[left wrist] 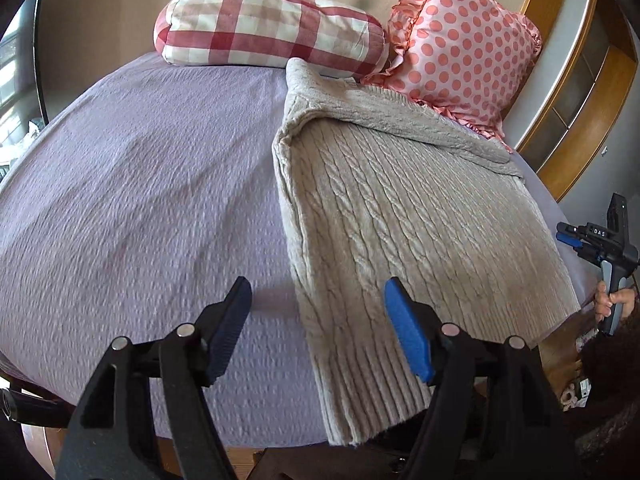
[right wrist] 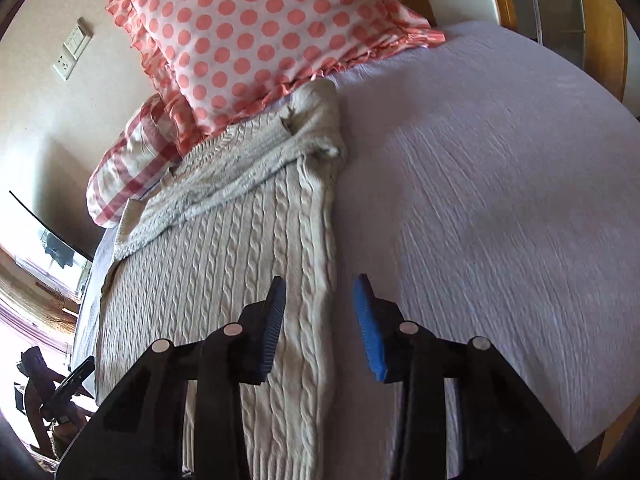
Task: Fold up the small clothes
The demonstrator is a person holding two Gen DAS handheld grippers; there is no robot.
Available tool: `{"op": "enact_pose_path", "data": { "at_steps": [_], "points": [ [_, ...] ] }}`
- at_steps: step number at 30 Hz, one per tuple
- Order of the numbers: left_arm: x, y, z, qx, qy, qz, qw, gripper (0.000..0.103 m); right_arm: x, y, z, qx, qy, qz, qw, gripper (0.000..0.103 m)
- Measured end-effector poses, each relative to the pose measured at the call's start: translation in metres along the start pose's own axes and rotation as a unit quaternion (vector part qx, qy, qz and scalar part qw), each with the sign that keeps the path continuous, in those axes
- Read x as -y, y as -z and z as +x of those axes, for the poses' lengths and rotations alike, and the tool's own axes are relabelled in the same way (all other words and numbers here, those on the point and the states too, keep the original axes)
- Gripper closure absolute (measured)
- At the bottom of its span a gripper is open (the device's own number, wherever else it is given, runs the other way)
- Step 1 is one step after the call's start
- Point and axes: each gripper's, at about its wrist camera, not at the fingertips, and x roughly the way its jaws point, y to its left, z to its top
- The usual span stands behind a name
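Both grippers hanging open over a half-folded cable-knit sweater on the bed

The left gripper (left wrist: pixel 318 330) is hovering with its fingers spread wide and holding nothing, straddling the sweater's (left wrist: pixel 400 208) left folded edge near the ribbed hem, while the right gripper (right wrist: pixel 320 328) is hovering over the opposite long edge, its fingers apart and just as empty; the sweater is lying lengthwise on the lilac bedspread (left wrist: pixel 140 184), already narrowed into a long strip with a sleeve laid across its far end, touching the polka-dot pillow (left wrist: pixel 460 44) and close beside the gingham pillow (left wrist: pixel 264 32), so the side folds appear to be done and what seems left is doubling hem toward collar and squaring it up
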Motion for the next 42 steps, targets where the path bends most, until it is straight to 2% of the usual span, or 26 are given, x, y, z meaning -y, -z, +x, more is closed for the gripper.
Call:
{"op": "enact_pose_path", "data": {
  "at_steps": [2, 4, 5, 7, 8, 9, 11, 14, 17, 19, 22, 24, 26, 28, 31, 34, 37, 39, 41, 42],
  "points": [
    [0.002, 0.009, -0.006, 0.005, 0.008, -0.006, 0.9999, 0.035, 0.004, 0.021, -0.004, -0.008, -0.017, 0.002, 1.0, 0.066],
    [0.005, 0.017, -0.011, 0.009, 0.015, -0.011, 0.9998, 0.037, 0.001, 0.038, -0.012, -0.005, -0.04, -0.007, 0.999, 0.074],
    [0.007, 0.021, -0.014, 0.012, 0.012, -0.011, 0.9998, 0.043, -0.002, 0.047, -0.015, -0.009, -0.053, -0.01, 0.998, 0.076],
    [0.013, 0.028, -0.017, 0.014, 0.005, -0.008, 0.9999, 0.055, -0.006, 0.065, -0.018, -0.015, -0.079, -0.019, 0.997, 0.09],
    [0.015, 0.031, -0.019, 0.013, 0.007, -0.011, 0.9998, 0.067, -0.007, 0.072, -0.02, -0.014, -0.087, -0.021, 0.996, 0.092],
    [0.017, 0.035, -0.02, 0.012, 0.01, -0.017, 0.9997, 0.072, -0.008, 0.078, -0.021, -0.013, -0.097, -0.022, 0.995, 0.093],
    [0.02, 0.038, -0.02, 0.005, 0.014, -0.027, 0.9995, 0.091, -0.008, 0.082, -0.026, -0.002, -0.109, -0.017, 0.994, 0.094],
    [0.022, 0.036, -0.02, 0.002, 0.024, -0.028, 0.9993, 0.094, -0.005, 0.074, -0.037, 0.032, -0.147, 0.003, 0.989, 0.095],
    [0.017, 0.017, -0.024, 0.023, 0.053, -0.035, 0.9977, 0.095, -0.011, 0.046, -0.051, 0.083, -0.184, 0.006, 0.979, 0.095],
    [0.013, -0.012, -0.026, 0.045, 0.08, -0.038, 0.995, 0.095, -0.02, 0.019, -0.056, 0.116, -0.211, 0.008, 0.971, 0.095],
    [0.004, -0.075, -0.017, 0.085, 0.094, -0.04, 0.9911, 0.096, -0.035, -0.038, -0.047, 0.148, -0.232, 0.014, 0.961, 0.095],
    [-0.007, -0.125, 0.005, 0.095, 0.095, -0.056, 0.9893, 0.096, -0.043, -0.078, -0.03, 0.162, -0.229, 0.027, 0.96, 0.095],
    [-0.022, -0.175, 0.039, 0.087, 0.078, -0.077, 0.9901, 0.097, -0.045, -0.117, 0.0, 0.158, -0.225, 0.058, 0.96, 0.095],
    [-0.033, -0.217, 0.076, 0.078, 0.045, -0.086, 0.9923, 0.097, -0.042, -0.15, 0.037, 0.145, -0.206, 0.094, 0.963, 0.095],
    [-0.045, -0.262, 0.131, 0.052, 0.018, -0.104, 0.9931, 0.097, -0.032, -0.188, 0.097, 0.117, -0.168, 0.138, 0.969, 0.095],
    [-0.046, -0.284, 0.179, 0.025, -0.009, -0.107, 0.9939, 0.097, -0.019, -0.209, 0.143, 0.098, -0.138, 0.18, 0.969, 0.095],
    [-0.049, -0.292, 0.214, 0.007, -0.042, -0.105, 0.9936, 0.097, -0.011, -0.222, 0.175, 0.071, -0.09, 0.213, 0.97, 0.095],
    [-0.058, -0.295, 0.223, 0.0, -0.036, -0.13, 0.9909, 0.096, -0.006, -0.231, 0.192, 0.041, -0.073, 0.239, 0.967, 0.094],
    [-0.068, -0.298, 0.219, 0.001, -0.018, -0.155, 0.9878, 0.095, -0.002, -0.236, 0.199, 0.019, -0.082, 0.271, 0.959, 0.094],
    [-0.072, -0.299, 0.213, 0.007, -0.018, -0.161, 0.9868, 0.09, 0.0, -0.239, 0.198, 0.015, -0.093, 0.285, 0.954, 0.09]
  ]
}}
